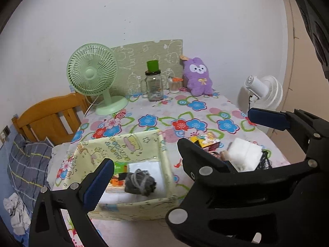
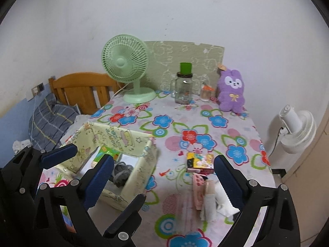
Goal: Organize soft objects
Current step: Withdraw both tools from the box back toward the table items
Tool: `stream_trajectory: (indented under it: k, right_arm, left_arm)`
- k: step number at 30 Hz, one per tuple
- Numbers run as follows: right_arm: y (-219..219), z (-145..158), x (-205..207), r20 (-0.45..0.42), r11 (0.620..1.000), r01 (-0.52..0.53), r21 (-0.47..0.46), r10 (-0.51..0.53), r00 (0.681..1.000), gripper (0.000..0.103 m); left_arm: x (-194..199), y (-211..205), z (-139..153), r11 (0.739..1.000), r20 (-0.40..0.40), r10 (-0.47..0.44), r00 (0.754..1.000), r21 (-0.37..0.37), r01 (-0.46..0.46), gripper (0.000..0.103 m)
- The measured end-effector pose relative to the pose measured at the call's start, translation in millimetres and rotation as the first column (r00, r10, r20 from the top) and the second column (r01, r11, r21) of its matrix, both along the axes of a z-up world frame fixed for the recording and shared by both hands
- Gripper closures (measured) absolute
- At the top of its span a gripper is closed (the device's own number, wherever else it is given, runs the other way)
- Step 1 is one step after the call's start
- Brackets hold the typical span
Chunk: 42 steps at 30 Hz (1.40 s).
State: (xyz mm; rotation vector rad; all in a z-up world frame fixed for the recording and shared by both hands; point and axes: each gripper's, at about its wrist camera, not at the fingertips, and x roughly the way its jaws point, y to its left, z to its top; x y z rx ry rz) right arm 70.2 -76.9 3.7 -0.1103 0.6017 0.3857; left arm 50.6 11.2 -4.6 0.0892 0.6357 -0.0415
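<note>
The left wrist view looks straight down into the pale yellow printed fabric box (image 1: 123, 144) and shows its floor: a grey knitted bundle with a cord loop (image 1: 139, 182) lying on a white sheet beside a small green and orange packet (image 1: 118, 173). The right wrist view sees only a strip of that grey bundle (image 2: 121, 171) behind the box wall (image 2: 141, 173); the packet is mostly hidden there.

The left gripper (image 1: 144, 164) hangs above the box with its blue ribbed pads (image 1: 96, 185) spread wide, holding nothing. To its right, a folded white fluffy cloth (image 1: 244, 154) lies on the floral plastic tablecloth (image 1: 148, 121), partly covered by a black finger. The right view alone reveals a pink moulded tray (image 2: 198, 187) and a blurred beige fabric strip (image 2: 208, 201) next to that white cloth (image 2: 224, 205).

The right gripper (image 2: 164, 170) hovers over this pile, jaws parted and empty. A glossy colourful carton (image 2: 200, 160) sits just beyond. Farther back a purple plush rabbit (image 2: 231, 92) stands upright.
</note>
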Motion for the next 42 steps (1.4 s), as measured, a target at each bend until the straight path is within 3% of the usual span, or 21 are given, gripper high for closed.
stream_trajectory:
  k: [14,24,42]
  right_arm:
    - [-39.8,3.3,-14.7,0.034,0.994,0.104,-0.016,-0.104,0.994,0.004]
    - [-71.4,1.1,-25.0,0.047,0.992,0.124,0.02,-0.124,0.991,0.004]
    - [-111.6,-40.1,-27.9,0.0,0.976,0.212,0.046,-0.212,0.977,0.004]
  left_arm:
    - [-7.1,-35.2,2.0,0.997,0.023,-0.062,0.998,-0.04,0.063,0.0]
    - [-16.2,-63.6,2.8,0.992,0.071,-0.115,0.991,-0.049,0.118,0.001]
    - [-3.7,-94.8,-38.3,0.988,-0.01,-0.142,0.99,-0.068,0.141,0.001]
